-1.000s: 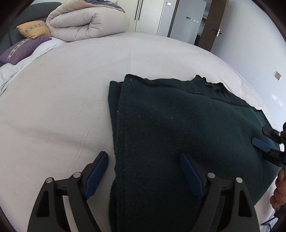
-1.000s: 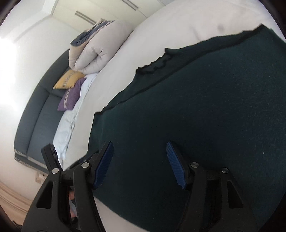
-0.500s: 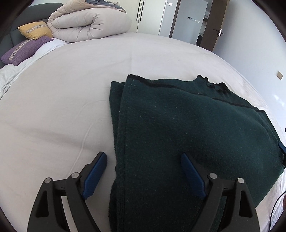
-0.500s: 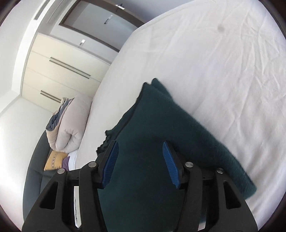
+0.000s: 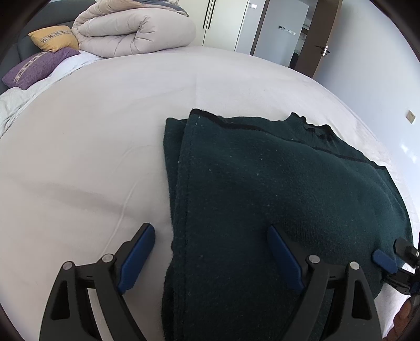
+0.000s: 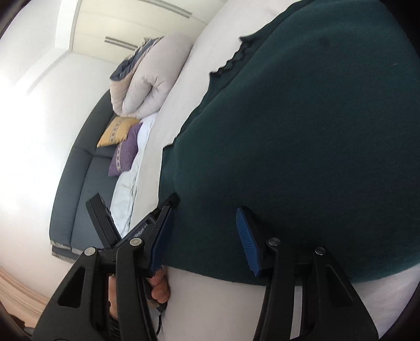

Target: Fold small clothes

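Lying folded on the white bed (image 5: pixel 105 131), the dark green sweater (image 5: pixel 275 188) has its frilled neckline pointing toward the far edge, and a second layer shows along its left side. It sits toward the near right part of the mattress.

Left gripper (image 5: pixel 210 251): jaws wide apart, poised over the sweater's near left edge. One blue pad is above bare sheet and the other above the knit; neither presses on anything.

Right gripper (image 6: pixel 204 236): jaws closing, near hem of the sweater between the blue pads. The pads are not yet squeezing the cloth. In the left wrist view the same tool appears at the sweater's right edge. A person's fingers (image 6: pixel 160 286) show beneath it in the right wrist view.

At the far left corner of the bed: rolled beige duvet (image 5: pixel 136 28), yellow cushion (image 5: pixel 52 38), purple cushion (image 5: pixel 39 67). Dark headboard (image 6: pixel 76 178) behind the cushions. Wardrobe doors (image 5: pixel 223 23) beyond the far edge.
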Motion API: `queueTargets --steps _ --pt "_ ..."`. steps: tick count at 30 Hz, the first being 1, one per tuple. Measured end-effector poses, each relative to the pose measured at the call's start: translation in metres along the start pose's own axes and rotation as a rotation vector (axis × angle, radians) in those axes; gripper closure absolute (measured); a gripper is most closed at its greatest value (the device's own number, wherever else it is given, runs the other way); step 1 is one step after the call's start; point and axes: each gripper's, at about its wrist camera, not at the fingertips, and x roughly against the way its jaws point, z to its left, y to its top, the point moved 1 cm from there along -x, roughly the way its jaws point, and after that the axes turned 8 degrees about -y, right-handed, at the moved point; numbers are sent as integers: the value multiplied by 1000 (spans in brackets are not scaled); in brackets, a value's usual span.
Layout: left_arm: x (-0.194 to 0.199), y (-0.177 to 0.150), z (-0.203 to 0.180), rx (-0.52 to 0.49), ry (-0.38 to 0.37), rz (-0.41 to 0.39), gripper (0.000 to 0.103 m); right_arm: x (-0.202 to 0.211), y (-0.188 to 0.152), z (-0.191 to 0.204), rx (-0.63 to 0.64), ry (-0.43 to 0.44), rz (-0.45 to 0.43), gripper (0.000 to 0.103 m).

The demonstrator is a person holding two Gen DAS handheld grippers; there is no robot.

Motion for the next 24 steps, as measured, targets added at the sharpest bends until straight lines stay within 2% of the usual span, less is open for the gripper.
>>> queueTargets --steps 3,6,8,10,12,16,20,24 --pt "9 4 11 46 -8 21 14 35 14 -33 -89 -56 -122 56" --pt "25 10 40 151 -8 17 14 71 26 -69 -218 -82 -245 54" --pt "31 12 64 245 -61 33 14 97 27 -82 -256 -141 -315 53" --pt "33 12 80 313 -133 54 14 113 26 -87 -264 -122 -342 46" --pt "31 11 85 334 -169 68 14 119 27 -86 -238 -94 -341 45" --pt "26 9 75 303 -177 98 14 98 33 -65 -171 -28 -280 45" --pt "24 8 67 288 -237 127 14 77 36 -37 -131 25 -225 45" --pt "25 7 72 336 -310 142 14 61 34 -17 -91 57 -179 45"
